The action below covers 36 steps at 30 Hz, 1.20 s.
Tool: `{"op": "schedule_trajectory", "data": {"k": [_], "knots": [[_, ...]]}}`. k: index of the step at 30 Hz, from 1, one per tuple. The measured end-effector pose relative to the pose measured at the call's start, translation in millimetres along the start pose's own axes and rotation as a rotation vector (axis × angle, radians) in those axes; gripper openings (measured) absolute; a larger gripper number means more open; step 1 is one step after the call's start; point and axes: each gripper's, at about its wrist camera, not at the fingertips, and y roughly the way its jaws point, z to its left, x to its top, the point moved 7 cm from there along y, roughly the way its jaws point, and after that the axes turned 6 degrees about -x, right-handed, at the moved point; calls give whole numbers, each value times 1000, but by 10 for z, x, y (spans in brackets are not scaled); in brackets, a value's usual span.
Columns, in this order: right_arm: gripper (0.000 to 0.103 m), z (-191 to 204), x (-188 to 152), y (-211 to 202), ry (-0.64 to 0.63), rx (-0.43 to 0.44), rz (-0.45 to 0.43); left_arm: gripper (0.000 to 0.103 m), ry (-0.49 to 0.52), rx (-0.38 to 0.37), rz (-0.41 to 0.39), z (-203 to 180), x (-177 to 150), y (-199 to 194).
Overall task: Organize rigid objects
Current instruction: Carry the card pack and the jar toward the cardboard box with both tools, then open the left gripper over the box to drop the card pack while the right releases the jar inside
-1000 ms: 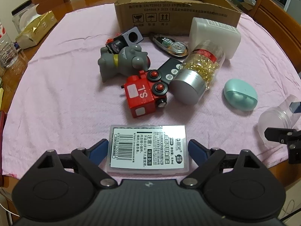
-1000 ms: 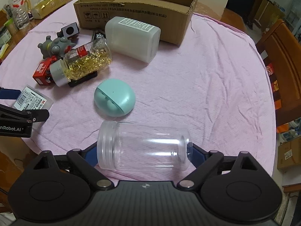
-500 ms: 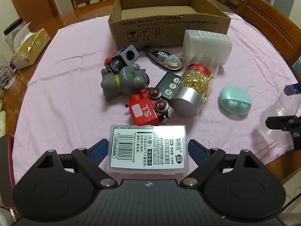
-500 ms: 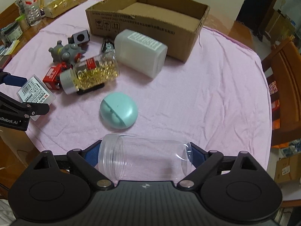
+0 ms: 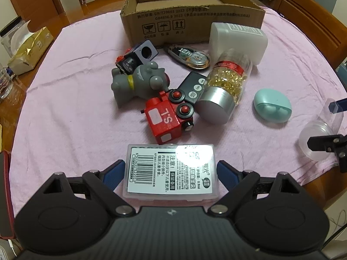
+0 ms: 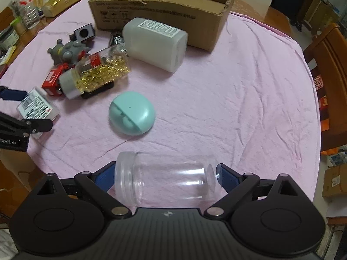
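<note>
My left gripper [image 5: 170, 171] is shut on a clear plastic case with a barcode label [image 5: 170, 172] and holds it above the table's near edge; the case also shows in the right wrist view [image 6: 36, 106]. My right gripper [image 6: 166, 179] is shut on a clear empty jar [image 6: 164, 179], held sideways above the pink cloth; the jar shows at the right in the left wrist view [image 5: 318, 138]. An open cardboard box [image 5: 193, 19] stands at the far side, seen too in the right wrist view [image 6: 164, 6].
On the pink cloth [image 5: 76, 108] lie a red toy train [image 5: 167, 117], a grey toy animal [image 5: 138, 82], a capsule bottle [image 5: 225, 86], a white container [image 5: 238, 41], a teal case [image 5: 272, 105], a black remote [image 5: 193, 86] and a tape dispenser [image 5: 190, 56]. Chairs stand behind.
Both grippers have risen with their loads: the case and the jar are lifted off the cloth, and the views now look down from higher, slightly closer to the box.
</note>
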Motion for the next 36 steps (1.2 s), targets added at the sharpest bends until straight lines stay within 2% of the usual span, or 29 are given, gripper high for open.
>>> {"op": "schedule_trajectory", "data": {"k": [7, 15, 20, 25, 36], "knots": [[94, 9, 23, -52, -28, -11, -9, 90, 10, -11, -3, 1, 66, -115], [94, -44, 262, -300, -86, 53, -59, 90, 44, -42, -22, -71, 384, -526], [94, -107, 592, -549, -135, 112, -130, 90, 56, -18, -66, -75, 758, -738], [94, -186, 1016, -736, -139, 135, -198, 90, 85, -25, -111, -34, 1173, -763], [94, -309, 1970, -706, -60, 68, -285, 90, 189, -35, -189, 211, 2227, -449]]}}
